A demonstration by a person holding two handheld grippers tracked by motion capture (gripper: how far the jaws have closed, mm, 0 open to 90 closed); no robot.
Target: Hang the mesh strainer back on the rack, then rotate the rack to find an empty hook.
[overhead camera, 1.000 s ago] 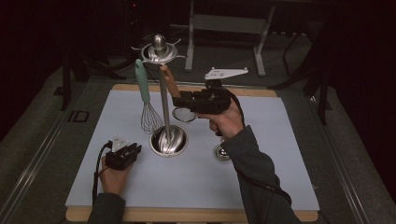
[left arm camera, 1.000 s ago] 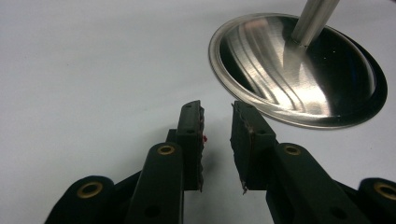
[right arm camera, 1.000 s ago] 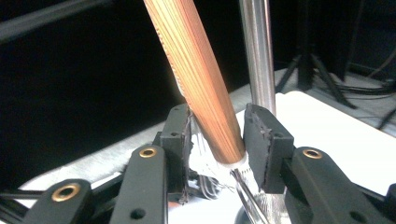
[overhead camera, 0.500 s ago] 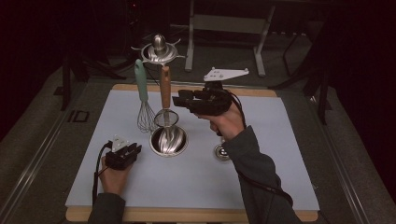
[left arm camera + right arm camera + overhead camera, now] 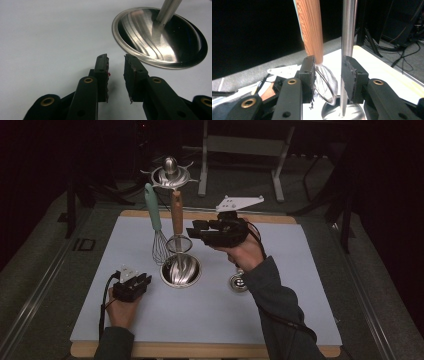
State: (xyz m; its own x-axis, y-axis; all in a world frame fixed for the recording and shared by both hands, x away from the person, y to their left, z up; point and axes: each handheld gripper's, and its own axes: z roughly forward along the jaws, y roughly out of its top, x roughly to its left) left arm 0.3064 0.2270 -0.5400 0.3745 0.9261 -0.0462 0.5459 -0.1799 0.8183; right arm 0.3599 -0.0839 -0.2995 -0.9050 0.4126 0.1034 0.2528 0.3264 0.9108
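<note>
A steel utensil stand (image 5: 181,270) with a round base and a tall pole (image 5: 348,37) stands mid-table. From its top hang a teal-handled whisk (image 5: 153,212) and a wood-handled wire strainer (image 5: 176,215). My right gripper (image 5: 195,231) hovers just right of the strainer, open and holding nothing. In the right gripper view the wooden handle (image 5: 310,27) and the strainer's ring (image 5: 327,85) lie beyond the open jaws (image 5: 328,62). My left gripper (image 5: 146,280) rests on the mat left of the base, open and empty (image 5: 116,58), with the base (image 5: 160,37) just ahead.
A small shiny metal piece (image 5: 239,282) lies on the pale mat (image 5: 300,270) under the right forearm. The wooden table edge (image 5: 200,351) runs along the front. Dark floor and metal frame legs (image 5: 240,145) lie beyond the table's far side.
The wood-handled strainer has swung from tilted toward the right gripper to hanging straight beside the pole. The right gripper stands free of it. The left gripper has stayed put.
</note>
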